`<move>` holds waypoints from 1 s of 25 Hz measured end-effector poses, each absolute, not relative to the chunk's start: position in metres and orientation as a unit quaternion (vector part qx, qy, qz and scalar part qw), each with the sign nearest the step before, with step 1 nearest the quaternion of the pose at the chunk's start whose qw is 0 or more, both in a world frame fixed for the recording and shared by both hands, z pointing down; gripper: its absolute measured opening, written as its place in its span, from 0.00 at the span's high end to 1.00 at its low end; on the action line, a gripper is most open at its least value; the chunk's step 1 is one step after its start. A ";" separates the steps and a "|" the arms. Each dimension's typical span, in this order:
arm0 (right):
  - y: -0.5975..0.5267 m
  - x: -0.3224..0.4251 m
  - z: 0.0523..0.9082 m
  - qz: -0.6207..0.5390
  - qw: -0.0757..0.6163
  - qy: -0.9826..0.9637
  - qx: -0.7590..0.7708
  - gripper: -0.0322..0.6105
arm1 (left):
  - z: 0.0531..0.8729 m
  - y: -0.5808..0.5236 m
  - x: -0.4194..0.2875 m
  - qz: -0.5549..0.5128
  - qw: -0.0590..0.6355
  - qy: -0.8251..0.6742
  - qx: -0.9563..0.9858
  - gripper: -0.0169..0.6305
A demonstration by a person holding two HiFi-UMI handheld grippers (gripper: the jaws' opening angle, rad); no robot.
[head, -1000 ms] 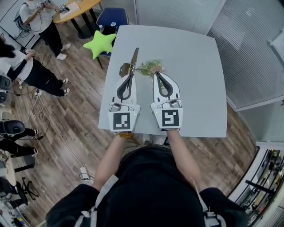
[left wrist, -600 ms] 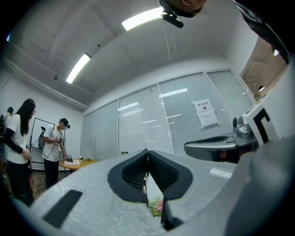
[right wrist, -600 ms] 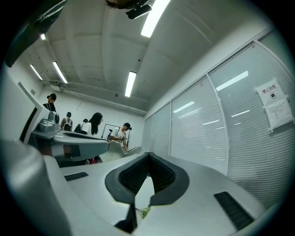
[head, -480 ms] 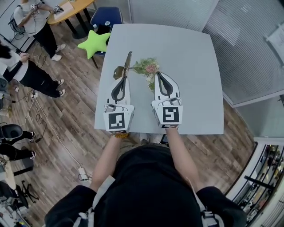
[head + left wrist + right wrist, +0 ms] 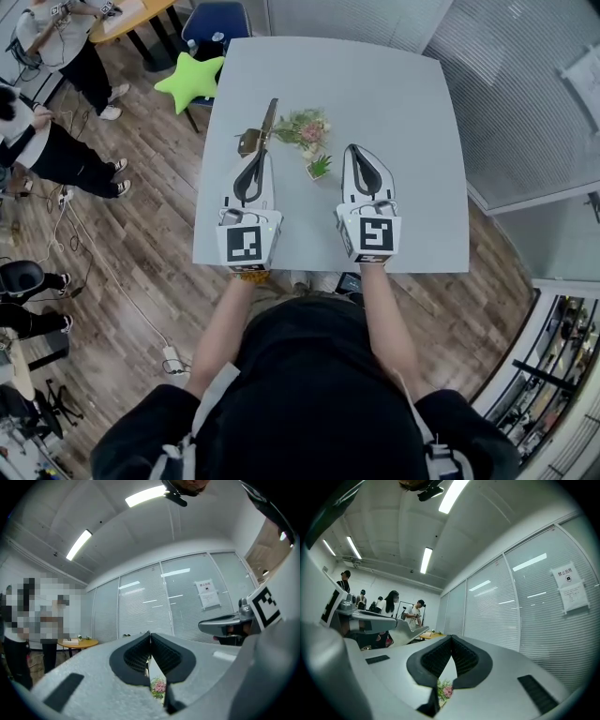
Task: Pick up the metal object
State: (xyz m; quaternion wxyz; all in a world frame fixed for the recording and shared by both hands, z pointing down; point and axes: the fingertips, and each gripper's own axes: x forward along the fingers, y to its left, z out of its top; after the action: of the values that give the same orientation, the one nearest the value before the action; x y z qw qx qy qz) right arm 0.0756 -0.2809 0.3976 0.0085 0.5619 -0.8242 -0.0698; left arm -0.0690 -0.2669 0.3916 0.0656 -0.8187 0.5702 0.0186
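A long thin metal object (image 5: 265, 122) with a brass-coloured part near its middle lies along the left part of the grey table (image 5: 403, 103). My left gripper (image 5: 260, 156) is shut on its near end. In the left gripper view a thin metal strip (image 5: 147, 667) shows pinched between the ribbed pads, whose tips (image 5: 149, 634) meet. My right gripper (image 5: 355, 150) is shut with nothing in it, to the right of a small potted plant (image 5: 319, 167). Its jaw tips (image 5: 451, 637) touch.
A bunch of pink flowers (image 5: 305, 128) lies just right of the metal object. Off the table's far left corner are a green star cushion (image 5: 190, 80) and a blue chair (image 5: 214, 21). People stand on the wooden floor (image 5: 141, 216) at the left.
My right gripper has moved to the right, away from the flowers and the small pot. The left gripper stays shut on the metal object.
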 end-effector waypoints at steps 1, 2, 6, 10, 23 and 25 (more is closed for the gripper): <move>-0.281 0.075 0.397 -0.070 0.008 -0.825 0.561 0.95 | 0.392 -0.267 -0.068 0.017 0.066 0.569 -0.820 0.95; -0.281 0.074 0.398 -0.070 0.009 -0.826 0.559 0.95 | 0.393 -0.268 -0.067 0.015 0.067 0.569 -0.820 0.95; -0.281 0.068 0.400 -0.073 0.014 -0.833 0.548 0.95 | 0.398 -0.268 -0.069 0.011 0.066 0.573 -0.817 0.95; -0.276 0.052 0.397 -0.083 0.016 -0.846 0.526 0.95 | 0.398 -0.266 -0.072 0.013 0.058 0.571 -0.819 0.95; -0.268 0.038 0.402 -0.084 0.021 -0.860 0.503 0.95 | 0.412 -0.262 -0.079 -0.001 0.060 0.580 -0.813 0.95; -0.267 0.037 0.402 -0.085 0.021 -0.861 0.501 0.95 | 0.412 -0.262 -0.079 -0.002 0.061 0.579 -0.813 0.95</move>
State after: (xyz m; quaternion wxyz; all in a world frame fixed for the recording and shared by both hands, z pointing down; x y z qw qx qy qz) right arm 0.0367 -0.2672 0.4018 0.0208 0.5014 -0.8608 -0.0849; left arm -0.0792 -0.2616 0.4124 0.0608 -0.8127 0.5795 -0.0019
